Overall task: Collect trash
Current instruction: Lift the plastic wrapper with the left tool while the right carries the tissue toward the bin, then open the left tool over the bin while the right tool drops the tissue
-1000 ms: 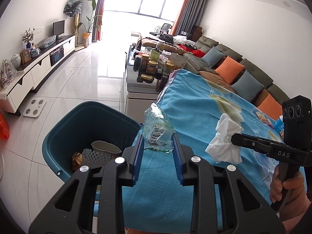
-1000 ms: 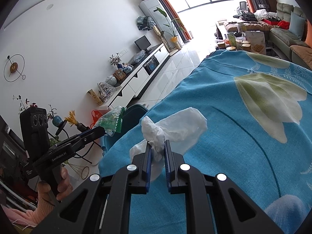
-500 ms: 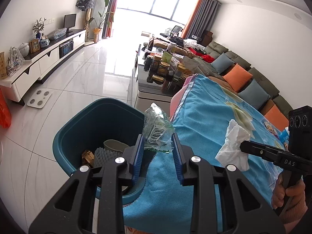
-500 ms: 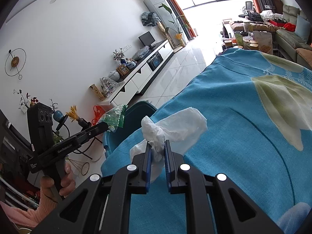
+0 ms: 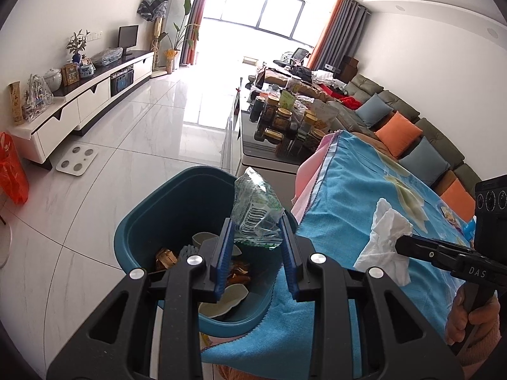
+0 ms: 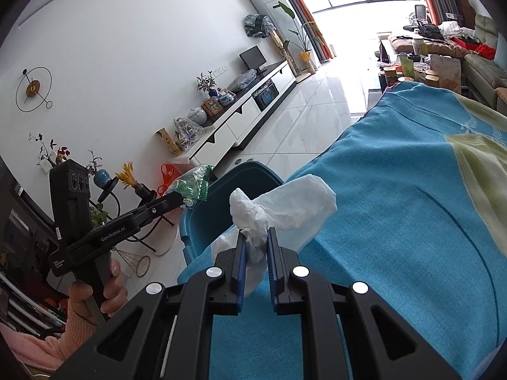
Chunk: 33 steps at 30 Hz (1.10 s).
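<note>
The round teal plastic bin (image 5: 149, 231), already part-filled at six o'clock in the left view, is being approached for the drop. Over its rim a crumpled clear-and-green plastic wrapper (image 5: 255, 212) is clenched in the left gripper (image 5: 257, 247); letting go is called for next. At four o'clock, above the blue cloth-covered table (image 5: 355, 183), a crumpled white tissue (image 6: 269, 212) is pinched in the right gripper (image 6: 256, 247).

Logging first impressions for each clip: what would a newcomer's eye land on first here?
Probably the left gripper, shut on a crumpled green-printed plastic wrapper above the teal bin, which already holds scraps. Next, the right gripper pinching a white tissue over the blue floral cloth on the table beside the bin.
</note>
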### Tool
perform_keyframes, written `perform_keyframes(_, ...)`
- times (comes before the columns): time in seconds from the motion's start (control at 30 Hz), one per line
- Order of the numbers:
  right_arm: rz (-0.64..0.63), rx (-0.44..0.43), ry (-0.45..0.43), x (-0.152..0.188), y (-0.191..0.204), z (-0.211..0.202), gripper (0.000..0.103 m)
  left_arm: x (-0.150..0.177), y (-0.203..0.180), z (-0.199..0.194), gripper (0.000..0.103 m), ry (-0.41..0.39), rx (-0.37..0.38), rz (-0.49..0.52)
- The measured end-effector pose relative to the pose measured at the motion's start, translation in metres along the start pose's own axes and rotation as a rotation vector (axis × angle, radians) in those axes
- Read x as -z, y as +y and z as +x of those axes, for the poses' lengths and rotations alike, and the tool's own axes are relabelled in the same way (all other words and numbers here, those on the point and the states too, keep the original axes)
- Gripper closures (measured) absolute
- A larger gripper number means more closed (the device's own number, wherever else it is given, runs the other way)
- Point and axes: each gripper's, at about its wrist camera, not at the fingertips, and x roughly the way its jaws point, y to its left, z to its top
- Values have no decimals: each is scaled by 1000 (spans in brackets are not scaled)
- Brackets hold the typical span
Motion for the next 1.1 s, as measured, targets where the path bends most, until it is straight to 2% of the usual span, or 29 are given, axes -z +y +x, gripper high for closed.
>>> perform_keyframes(0.53,-55,-21,15,-13,20,19,92,-3,18,5,74,1,-58,-13)
perform_keyframes(1.1,-122,-45,100,-34,43,68,92,-4,29,33,74,33,-113,-20)
